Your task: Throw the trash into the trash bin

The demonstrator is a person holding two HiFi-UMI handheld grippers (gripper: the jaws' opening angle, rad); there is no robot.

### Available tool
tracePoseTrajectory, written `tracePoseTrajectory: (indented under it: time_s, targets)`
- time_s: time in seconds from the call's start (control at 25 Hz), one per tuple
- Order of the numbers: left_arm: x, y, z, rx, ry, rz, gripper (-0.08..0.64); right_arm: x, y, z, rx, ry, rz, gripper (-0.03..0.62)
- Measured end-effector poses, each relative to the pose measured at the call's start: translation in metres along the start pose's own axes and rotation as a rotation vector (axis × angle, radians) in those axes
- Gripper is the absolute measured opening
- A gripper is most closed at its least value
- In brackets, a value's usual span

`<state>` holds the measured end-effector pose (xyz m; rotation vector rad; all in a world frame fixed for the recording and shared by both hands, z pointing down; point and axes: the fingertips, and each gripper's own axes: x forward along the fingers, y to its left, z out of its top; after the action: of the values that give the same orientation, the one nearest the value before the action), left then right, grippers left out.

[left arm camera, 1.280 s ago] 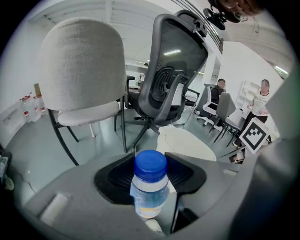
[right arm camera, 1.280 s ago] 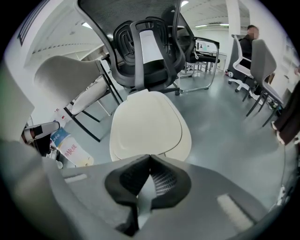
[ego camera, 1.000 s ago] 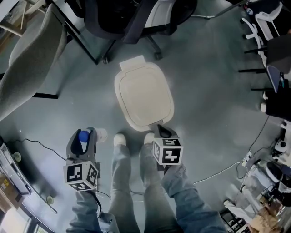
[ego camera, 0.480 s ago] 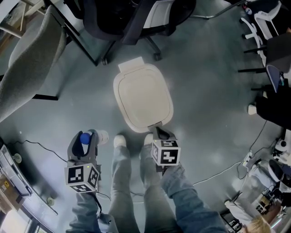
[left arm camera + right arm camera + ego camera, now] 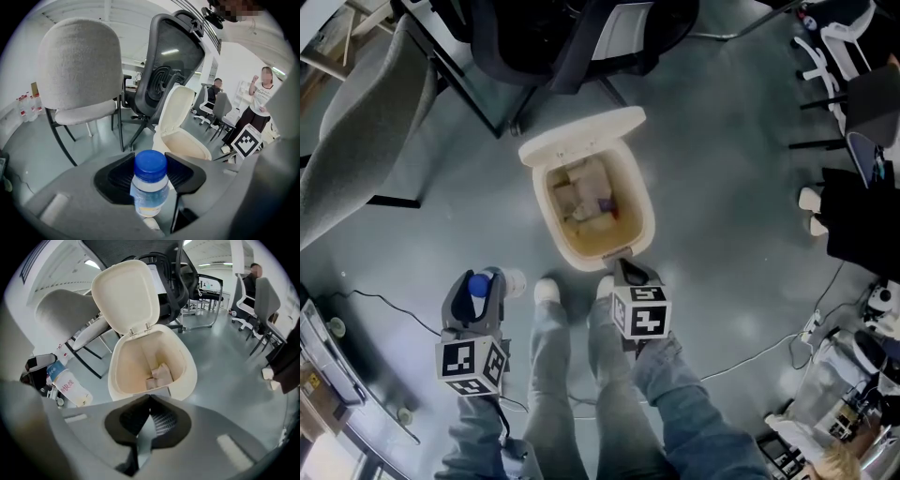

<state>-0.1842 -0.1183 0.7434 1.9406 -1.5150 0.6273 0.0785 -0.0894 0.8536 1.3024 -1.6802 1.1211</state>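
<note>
Holding a small plastic bottle (image 5: pixel 149 190) with a blue cap (image 5: pixel 150 165), the left hand-held gripper (image 5: pixel 150 174) is to the left of the trash bin (image 5: pixel 644 223) and nearer to the person than the bin, over the floor. Its jaws are clamped on the upper part of the bottle, just below the cap, and the white body points toward the bin. The bottle is not yet over the opening.

The lid (image 5: pixel 581 137) of the trash bin stands up at the far side, and some paper-like trash (image 5: pixel 581 195) lies inside. The right hand-held gripper (image 5: pixel 150 398) has its jaws together and nothing is between them. Its tip is at the near foot of the bin, where a grey pedal (image 5: pixel 623 260) comes out. I think it presses the pedal to hold the lid up, but I cannot see the contact clearly.

The bottle looks almost empty, so it should be light. Its wall is thin and smooth, so it may bend or slip if it is squeezed at the middle. The place near the stiff cap is the better hold, and the jaws are there. To drop it, the bottle must come over the open bin before the jaws let go, because a light bottle may bounce on the rim.
</note>
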Motion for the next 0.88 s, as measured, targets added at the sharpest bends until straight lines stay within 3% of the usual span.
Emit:
tracePoseTrajectory:
  time_s: [0.52, 0.88]
  targets:
    - [-0.016, -0.038, 0.048, 0.039, -0.049, -0.073, 0.209, -0.059, -0.012, 0.045, -0.001, -0.109, -0.020, 0.003]
    - [-0.026, -0.087, 0.101, 0.093, -0.103, -0.176, 0.209, -0.110, -0.039, 0.069, 0.070, -0.163, -0.075, 0.003]
